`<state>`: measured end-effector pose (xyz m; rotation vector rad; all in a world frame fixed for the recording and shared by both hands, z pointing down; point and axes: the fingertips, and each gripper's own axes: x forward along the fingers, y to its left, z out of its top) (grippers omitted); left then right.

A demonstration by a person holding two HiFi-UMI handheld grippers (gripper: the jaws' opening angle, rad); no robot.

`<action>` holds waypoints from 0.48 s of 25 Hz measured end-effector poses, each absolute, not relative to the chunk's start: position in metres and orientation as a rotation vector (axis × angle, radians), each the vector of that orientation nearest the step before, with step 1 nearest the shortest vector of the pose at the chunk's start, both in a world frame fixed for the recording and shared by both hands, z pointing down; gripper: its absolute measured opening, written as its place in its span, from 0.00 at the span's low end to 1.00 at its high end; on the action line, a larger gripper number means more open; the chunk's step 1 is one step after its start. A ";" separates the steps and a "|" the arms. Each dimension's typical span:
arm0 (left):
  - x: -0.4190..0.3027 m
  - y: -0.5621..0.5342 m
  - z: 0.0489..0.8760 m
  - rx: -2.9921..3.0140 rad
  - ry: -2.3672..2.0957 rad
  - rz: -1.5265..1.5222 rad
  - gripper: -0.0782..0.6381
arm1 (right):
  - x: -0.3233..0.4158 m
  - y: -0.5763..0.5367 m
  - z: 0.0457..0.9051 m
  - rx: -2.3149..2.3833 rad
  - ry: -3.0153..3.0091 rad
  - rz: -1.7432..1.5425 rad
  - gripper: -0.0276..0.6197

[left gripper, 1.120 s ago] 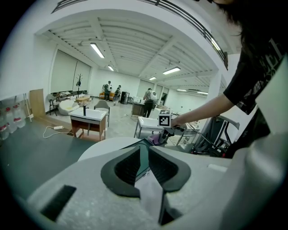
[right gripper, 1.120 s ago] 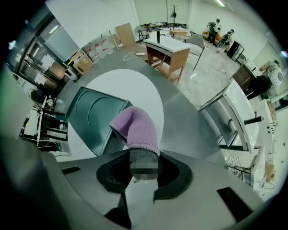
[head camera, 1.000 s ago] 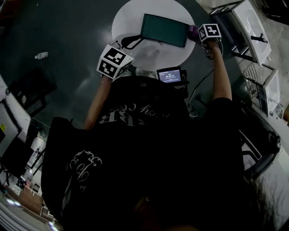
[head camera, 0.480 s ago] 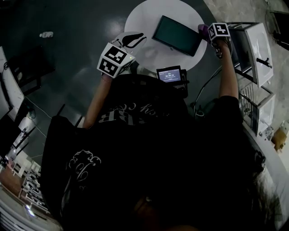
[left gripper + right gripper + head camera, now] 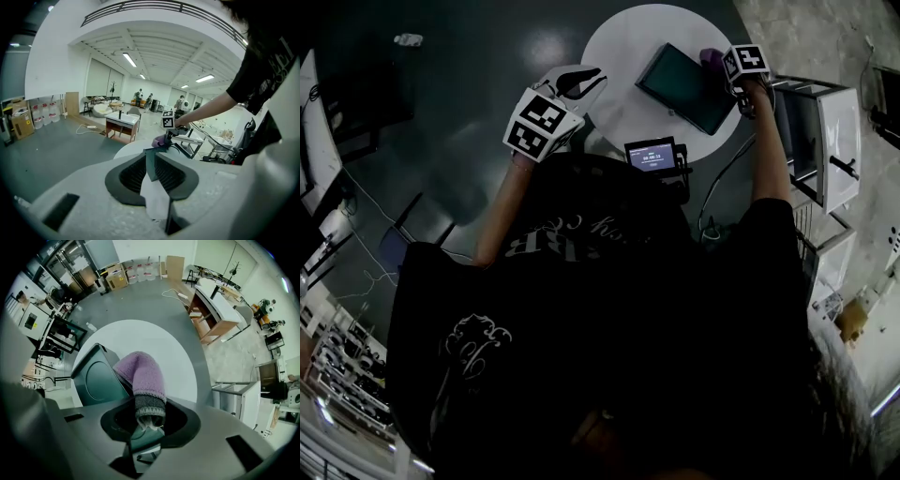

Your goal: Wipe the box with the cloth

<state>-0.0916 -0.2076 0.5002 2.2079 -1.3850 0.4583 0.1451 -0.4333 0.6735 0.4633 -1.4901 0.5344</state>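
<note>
A dark green box [image 5: 680, 86] lies flat on the round white table [image 5: 619, 47]. My right gripper [image 5: 724, 64] is shut on a purple knitted cloth [image 5: 711, 58] with a grey band, and the cloth presses on the box's far right corner. In the right gripper view the cloth [image 5: 140, 376] hangs out of the right gripper [image 5: 149, 420] against the box [image 5: 96, 380]. My left gripper [image 5: 592, 75] hovers at the table's left edge, apart from the box, shut and holding nothing. In the left gripper view the left gripper [image 5: 151, 157] points across the table at the cloth [image 5: 159, 139].
A small lit screen [image 5: 652, 155] stands at the table's near edge with cables beside it. A white metal-framed cabinet [image 5: 825, 141] stands close on the right. A wooden desk [image 5: 215, 305] is farther off on the grey floor.
The head view has swung, so table and box sit farther right and turned. The right gripper keeps the cloth at the box's corner. The left gripper has risen toward the table's edge.
</note>
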 end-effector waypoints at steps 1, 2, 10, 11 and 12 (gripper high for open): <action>-0.094 -0.205 0.500 2.204 -1.396 0.454 0.20 | 0.137 -0.433 0.674 0.446 -1.491 0.521 0.20; -0.096 -0.203 0.499 2.199 -1.409 0.449 0.20 | 0.130 -0.433 0.674 0.429 -1.492 0.506 0.20; -0.112 -0.179 0.497 2.098 -1.538 0.395 0.20 | 0.074 -0.441 0.665 0.318 -1.505 0.374 0.20; -0.114 -0.175 0.496 2.086 -1.554 0.386 0.20 | 0.067 -0.441 0.663 0.307 -1.507 0.356 0.20; -0.117 -0.171 0.496 2.074 -1.568 0.377 0.20 | 0.059 -0.440 0.662 0.297 -1.508 0.339 0.20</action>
